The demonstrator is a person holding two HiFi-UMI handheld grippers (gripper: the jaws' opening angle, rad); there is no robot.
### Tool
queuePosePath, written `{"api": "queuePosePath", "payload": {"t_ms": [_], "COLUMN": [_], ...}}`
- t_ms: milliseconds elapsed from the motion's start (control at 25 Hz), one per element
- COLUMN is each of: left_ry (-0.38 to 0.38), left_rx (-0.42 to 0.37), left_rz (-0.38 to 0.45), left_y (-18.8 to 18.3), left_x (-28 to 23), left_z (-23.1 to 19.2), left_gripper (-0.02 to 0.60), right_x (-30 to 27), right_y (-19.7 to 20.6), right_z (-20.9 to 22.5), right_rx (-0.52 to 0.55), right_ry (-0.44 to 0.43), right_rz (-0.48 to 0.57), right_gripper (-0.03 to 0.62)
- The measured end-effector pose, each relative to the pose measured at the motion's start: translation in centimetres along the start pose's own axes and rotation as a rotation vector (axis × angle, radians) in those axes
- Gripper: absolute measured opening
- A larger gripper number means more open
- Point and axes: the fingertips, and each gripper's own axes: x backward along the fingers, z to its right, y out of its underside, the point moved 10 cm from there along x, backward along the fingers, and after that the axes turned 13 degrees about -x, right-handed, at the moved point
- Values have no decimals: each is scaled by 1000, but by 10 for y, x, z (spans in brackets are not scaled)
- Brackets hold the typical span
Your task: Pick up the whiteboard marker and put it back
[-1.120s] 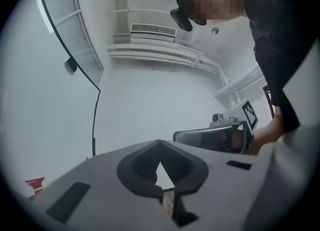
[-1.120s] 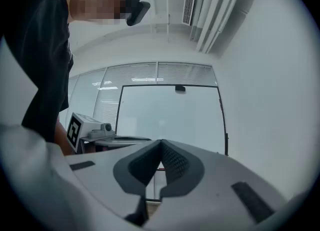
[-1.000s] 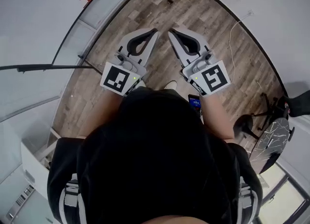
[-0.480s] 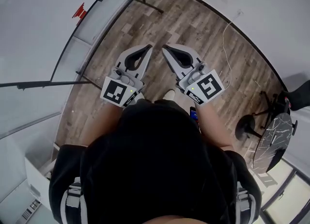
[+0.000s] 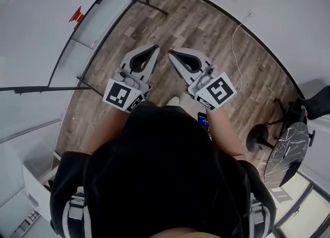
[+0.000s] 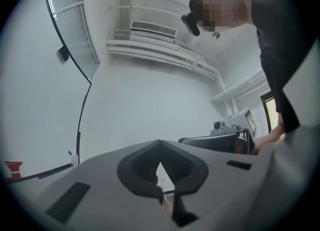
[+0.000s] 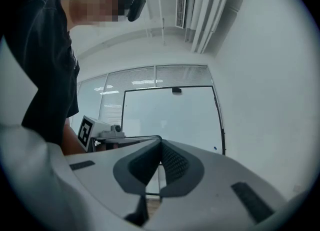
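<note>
Room: wood-plank floor (image 5: 201, 23) bounded by white walls (image 5: 289, 10); left gripper (image 5: 154, 50) and right gripper (image 5: 172, 53) held level above it, tips near each other; both sets of fingers pressed together, nothing between; whiteboard marker not identifiable in any view.

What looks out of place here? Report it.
Nothing is spilled, broken or askew. The only untidy thing is a white cable trailing loose across the wood floor near the wall.

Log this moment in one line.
left tool: shut, empty | right tool: shut, empty | whiteboard marker: not in view | whiteboard: ahead of right tool
</note>
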Motion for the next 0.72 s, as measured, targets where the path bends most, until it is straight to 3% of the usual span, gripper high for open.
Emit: {"api": "queuePosePath", "payload": {"t_ms": [320, 720], "left_ry": [-33, -48], "left_rx": [-38, -10], "left_rz": [-32, -14], "left_y": [3, 22], "left_x": [-20, -64], "left_z": [5, -34], "left_gripper": [3, 3], "right_x": [5, -27], "right_y": [-3, -15], "right_z": [28, 84], "right_rx": [-9, -19], "right_ry": [-9, -31], "right_rz": [3, -6], "right_gripper": [-5, -5]}}
